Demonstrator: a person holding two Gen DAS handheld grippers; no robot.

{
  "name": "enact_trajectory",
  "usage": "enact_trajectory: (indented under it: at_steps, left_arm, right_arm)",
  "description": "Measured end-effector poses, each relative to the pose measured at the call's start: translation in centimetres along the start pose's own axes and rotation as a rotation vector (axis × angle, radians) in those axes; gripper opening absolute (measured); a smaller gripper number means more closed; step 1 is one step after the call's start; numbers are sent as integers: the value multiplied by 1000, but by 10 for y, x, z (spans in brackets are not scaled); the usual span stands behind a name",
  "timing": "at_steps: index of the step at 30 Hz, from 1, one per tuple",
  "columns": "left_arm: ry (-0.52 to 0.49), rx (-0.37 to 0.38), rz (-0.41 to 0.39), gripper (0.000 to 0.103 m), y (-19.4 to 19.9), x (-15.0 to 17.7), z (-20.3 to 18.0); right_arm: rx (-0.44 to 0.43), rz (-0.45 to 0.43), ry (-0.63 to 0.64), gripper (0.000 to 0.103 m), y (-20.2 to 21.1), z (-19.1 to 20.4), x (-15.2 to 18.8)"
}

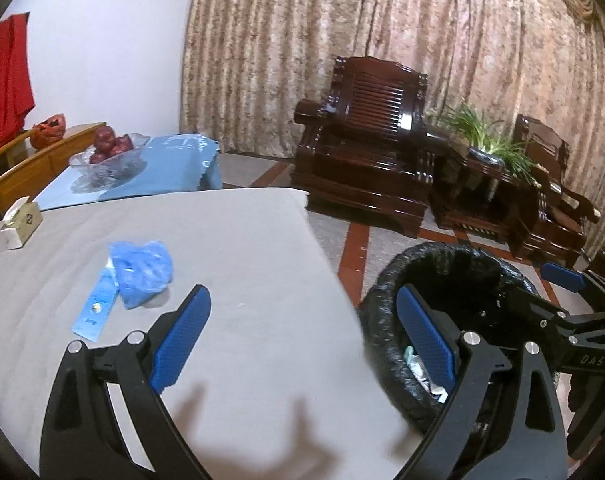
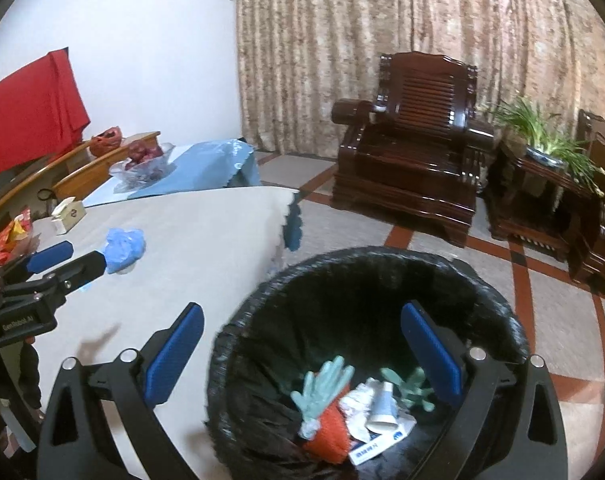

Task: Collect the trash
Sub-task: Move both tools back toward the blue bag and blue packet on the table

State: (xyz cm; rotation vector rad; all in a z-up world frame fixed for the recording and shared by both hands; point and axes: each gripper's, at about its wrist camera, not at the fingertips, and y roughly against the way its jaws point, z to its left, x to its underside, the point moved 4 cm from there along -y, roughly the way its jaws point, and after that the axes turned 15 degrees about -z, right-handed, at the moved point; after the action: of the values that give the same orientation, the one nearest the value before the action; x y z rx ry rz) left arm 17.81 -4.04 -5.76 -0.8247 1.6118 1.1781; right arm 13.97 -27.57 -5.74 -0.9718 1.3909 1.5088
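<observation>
A crumpled blue plastic wad [image 1: 142, 272] and a light blue flat packet [image 1: 96, 308] lie on the grey tablecloth [image 1: 242, 264]. My left gripper [image 1: 302, 332] is open and empty, low over the table's right edge, a short way right of them. A black-lined trash bin [image 2: 366, 280] stands on the floor beside the table; it holds green gloves [image 2: 322, 388], an orange net, crumpled paper and a small tube. My right gripper [image 2: 302, 352] is open and empty above the bin's mouth. The wad also shows in the right wrist view [image 2: 124, 248].
A small tissue box [image 1: 22, 220] sits at the table's far left. A glass bowl of red fruit [image 1: 110, 152] stands on a blue-covered table behind. Dark wooden armchairs [image 1: 366, 148] and a potted plant [image 1: 486, 136] stand before the curtain. Snack wrappers [image 2: 10, 240] lie at the left.
</observation>
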Motion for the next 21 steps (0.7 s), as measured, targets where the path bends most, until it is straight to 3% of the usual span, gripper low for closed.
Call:
enact_trajectory:
  at_steps: [12, 21]
  left_arm:
    - [30, -125, -22, 92, 13, -7, 66]
    - [52, -295, -29, 92, 13, -6, 158]
  right_arm:
    - [-109, -5, 28, 97, -34, 67, -14]
    - [-187, 1, 49, 97, -80, 122, -18]
